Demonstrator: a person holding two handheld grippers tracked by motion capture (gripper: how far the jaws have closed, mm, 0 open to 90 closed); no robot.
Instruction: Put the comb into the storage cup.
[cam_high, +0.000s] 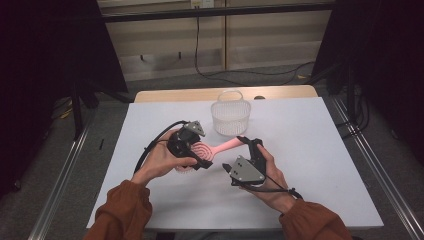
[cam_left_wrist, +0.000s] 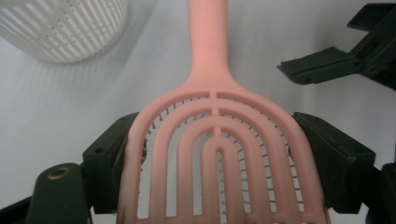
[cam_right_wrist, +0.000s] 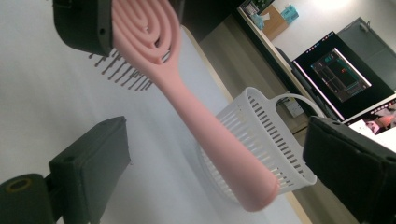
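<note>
High view. A white bench with a bare wooden strip along its far edge stands on a grey floor; dark curtains flank it, and a black cable trails across the floor beyond. A white slotted basket sits near the middle of the far edge. The left gripper, held in the person's left hand, is clamped on the head of a pink hairbrush at mid-bench; the handle points toward the right gripper, held in the right hand. Wide bare surface lies toward the left, right and near edges. No writing is legible.

Left gripper view. The two black jaws press against either side of the vented brush head, bristles visible through its slots. The handle runs straight ahead over the white surface. The basket stands at upper left, apart from the brush; the right gripper's jaw tips show at upper right, beside the handle and not touching it.

Right gripper view. The jaws stand wide apart, with the handle end between them, touching neither. The left gripper grips the brush head at the top. The basket lies behind the handle near the bench edge. A monitor glows in the room beyond, its text too small to read.
</note>
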